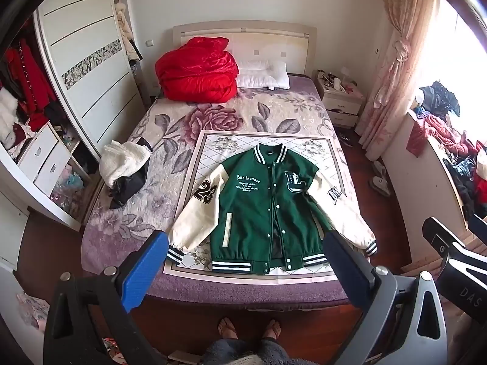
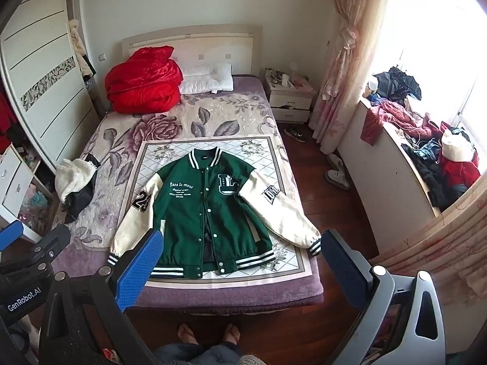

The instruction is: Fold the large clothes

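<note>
A green varsity jacket point(image 1: 268, 206) with cream sleeves lies flat, front up and buttoned, on a patterned cloth point(image 1: 213, 146) at the foot of the bed; it also shows in the right wrist view point(image 2: 207, 210). Its sleeves spread out to both sides. My left gripper point(image 1: 243, 261) is open and empty, held high above the foot of the bed. My right gripper point(image 2: 240, 261) is open and empty, also held high before the bed, and part of it shows at the right of the left wrist view point(image 1: 450, 243).
A red quilt bundle point(image 1: 197, 73) and a white pillow point(image 1: 264, 76) lie at the head of the bed. A white fleece and black garment pile point(image 1: 127, 167) lies on the bed's left side. A wardrobe point(image 1: 76, 70) stands left, a nightstand point(image 1: 341, 100) and cluttered window ledge point(image 2: 426, 152) right.
</note>
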The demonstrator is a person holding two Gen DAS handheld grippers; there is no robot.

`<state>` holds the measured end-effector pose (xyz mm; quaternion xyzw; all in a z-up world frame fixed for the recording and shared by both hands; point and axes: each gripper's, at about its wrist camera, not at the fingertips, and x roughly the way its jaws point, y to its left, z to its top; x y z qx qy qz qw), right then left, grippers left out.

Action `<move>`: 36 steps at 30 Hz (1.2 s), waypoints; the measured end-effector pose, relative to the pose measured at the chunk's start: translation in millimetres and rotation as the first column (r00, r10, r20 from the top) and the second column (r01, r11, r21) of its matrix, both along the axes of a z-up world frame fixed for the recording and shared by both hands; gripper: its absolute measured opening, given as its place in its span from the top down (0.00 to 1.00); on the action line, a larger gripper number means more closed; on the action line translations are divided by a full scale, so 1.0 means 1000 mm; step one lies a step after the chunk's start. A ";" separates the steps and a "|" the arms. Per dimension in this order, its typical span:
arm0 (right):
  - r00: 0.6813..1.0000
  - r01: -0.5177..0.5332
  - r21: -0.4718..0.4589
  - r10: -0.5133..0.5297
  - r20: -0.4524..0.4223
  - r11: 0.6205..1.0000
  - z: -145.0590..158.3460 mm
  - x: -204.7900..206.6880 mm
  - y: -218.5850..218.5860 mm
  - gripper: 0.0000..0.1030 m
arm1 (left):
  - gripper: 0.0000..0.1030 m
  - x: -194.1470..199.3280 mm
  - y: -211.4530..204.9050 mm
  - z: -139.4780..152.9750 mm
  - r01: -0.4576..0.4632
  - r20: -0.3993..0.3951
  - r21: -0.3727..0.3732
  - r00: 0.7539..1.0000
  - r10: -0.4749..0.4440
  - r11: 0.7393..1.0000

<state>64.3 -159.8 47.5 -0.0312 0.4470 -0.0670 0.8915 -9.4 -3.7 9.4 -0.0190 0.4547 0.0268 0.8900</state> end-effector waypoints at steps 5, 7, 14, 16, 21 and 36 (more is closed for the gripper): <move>1.000 -0.002 0.003 0.002 0.001 1.000 0.002 0.000 -0.001 0.00 | 0.00 -0.001 0.001 0.004 -0.005 0.005 -0.010 1.000 0.005 1.000; 1.000 -0.001 0.003 0.001 0.002 1.000 0.002 0.000 0.000 0.00 | 0.00 -0.001 0.002 0.006 -0.005 0.005 -0.010 1.000 0.005 1.000; 1.000 -0.002 0.003 0.002 0.007 1.000 0.006 -0.001 0.000 0.00 | 0.00 0.000 0.002 0.009 -0.002 0.008 -0.015 1.000 0.002 1.000; 1.000 -0.003 0.004 0.003 0.008 1.000 0.006 -0.001 0.000 0.00 | 0.00 -0.001 0.002 0.010 -0.003 0.010 -0.016 1.000 0.003 1.000; 1.000 -0.003 0.009 0.003 0.008 1.000 0.006 -0.002 0.001 0.00 | 0.00 0.000 0.001 0.010 -0.003 0.010 -0.014 1.000 0.003 1.000; 1.000 -0.017 0.014 0.017 0.017 1.000 0.053 -0.006 0.009 0.00 | 0.00 -0.003 0.002 0.009 -0.003 0.016 -0.017 1.000 0.004 1.000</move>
